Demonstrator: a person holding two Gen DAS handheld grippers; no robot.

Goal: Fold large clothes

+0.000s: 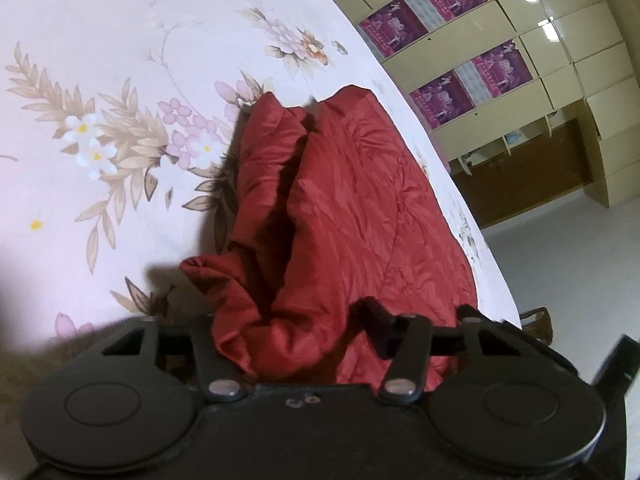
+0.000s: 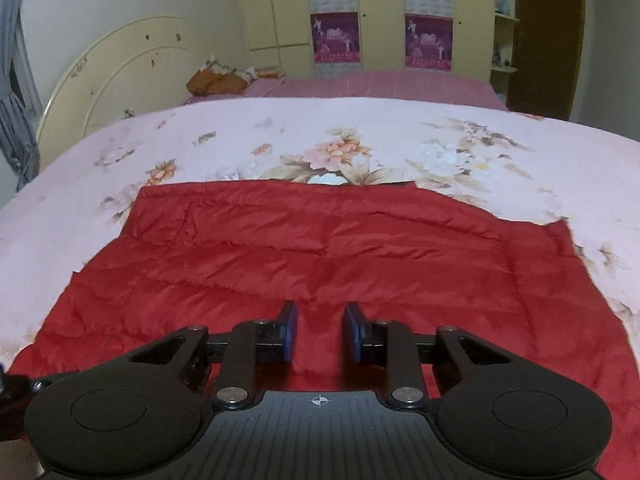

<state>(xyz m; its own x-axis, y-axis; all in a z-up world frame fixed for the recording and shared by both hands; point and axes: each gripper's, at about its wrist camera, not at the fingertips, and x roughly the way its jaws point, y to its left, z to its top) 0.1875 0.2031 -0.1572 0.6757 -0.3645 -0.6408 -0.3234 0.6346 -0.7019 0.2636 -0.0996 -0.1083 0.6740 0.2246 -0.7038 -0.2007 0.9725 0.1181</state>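
Observation:
A red quilted jacket (image 2: 320,248) lies spread flat on the floral bed cover (image 2: 360,136). In the left wrist view a thick fold of the red jacket (image 1: 344,200) is bunched up between the jaws of my left gripper (image 1: 292,320). Its right finger (image 1: 378,326) presses against the cloth, and the left finger is hidden under the fabric. My right gripper (image 2: 320,332) hovers low over the near part of the jacket. A narrow gap shows between its blue pads (image 2: 290,332), with only the flat cloth below and nothing pinched.
The bed cover (image 1: 100,80) stretches wide to the left of the jacket, and its edge (image 1: 452,184) runs close along the jacket's right side. Yellow cabinets with purple posters (image 2: 336,36) stand behind the bed. A headboard (image 2: 120,68) and pillows (image 2: 220,80) are at the far left.

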